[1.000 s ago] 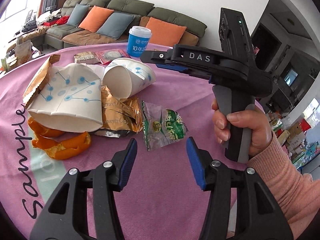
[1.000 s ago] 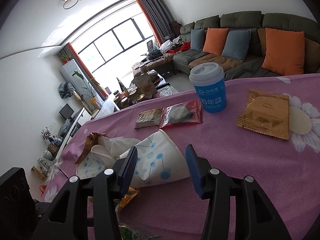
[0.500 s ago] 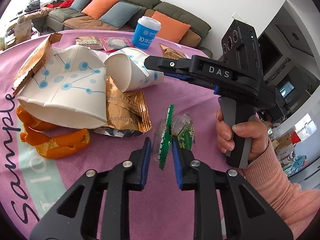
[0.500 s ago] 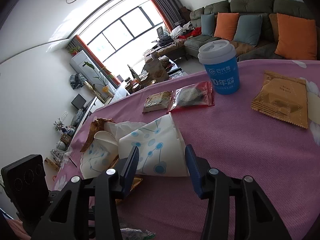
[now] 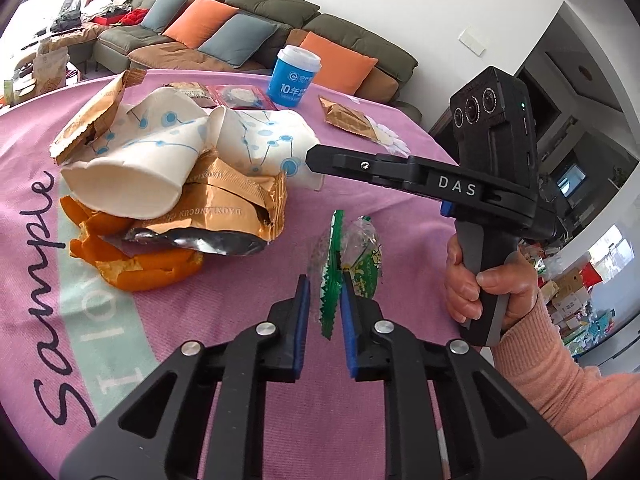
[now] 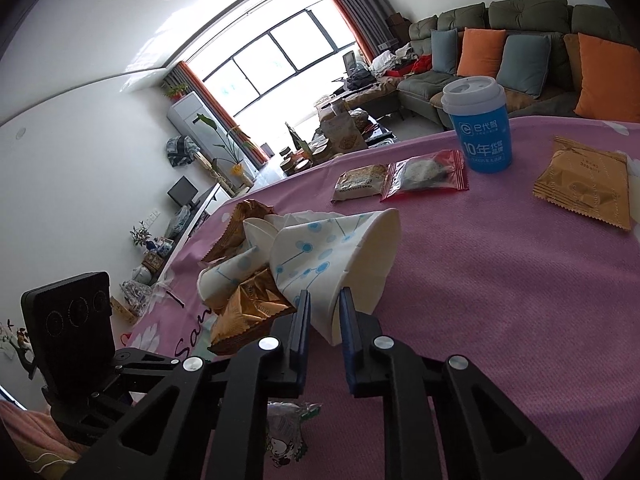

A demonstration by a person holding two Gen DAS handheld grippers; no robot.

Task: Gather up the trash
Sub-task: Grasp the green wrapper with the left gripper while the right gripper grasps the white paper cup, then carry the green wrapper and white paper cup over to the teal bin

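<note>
Pink cloth (image 5: 240, 360) still carries most litter: left gripper (image 5: 323, 300) is closing on the green-edged wrapper (image 5: 352, 256) at lower centre, right gripper (image 6: 324, 312) closing on a crushed paper cup (image 6: 340, 256), peel and foil packets uncollected.

Matt pink woven cloth (image 5: 248, 360) covers the bench; crumpled white paper cups with blue dots (image 6: 340, 256) look smooth, gold foil wrappers (image 5: 236, 204) glossy — the green-edged clear wrapper (image 5: 352, 264) probably thin plastic.
</note>
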